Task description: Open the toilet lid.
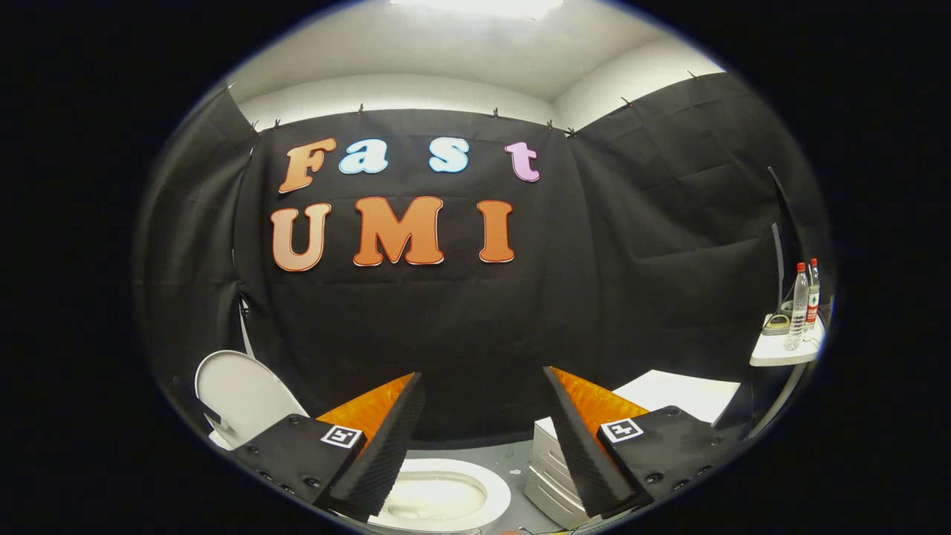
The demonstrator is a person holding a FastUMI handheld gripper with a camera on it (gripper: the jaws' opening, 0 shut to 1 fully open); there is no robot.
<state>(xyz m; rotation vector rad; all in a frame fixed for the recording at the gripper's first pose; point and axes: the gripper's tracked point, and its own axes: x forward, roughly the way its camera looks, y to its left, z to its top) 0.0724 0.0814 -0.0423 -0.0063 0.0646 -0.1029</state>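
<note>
The white toilet lid (241, 394) stands raised and upright, off to the left beyond my left finger. The white toilet bowl (446, 498) with its seat ring lies open below, between and just under my fingers. My gripper (483, 383) is open, its two black foam-padded fingers (386, 453) spread wide with nothing between them. The gripper is held above the bowl and apart from the lid, pointing at the black cloth wall.
A white drawer unit (550, 475) stands to the right of the bowl, partly behind my right finger. Farther right, a small white shelf (780, 353) carries two clear bottles (801, 305) with red caps. Grey floor shows behind the bowl.
</note>
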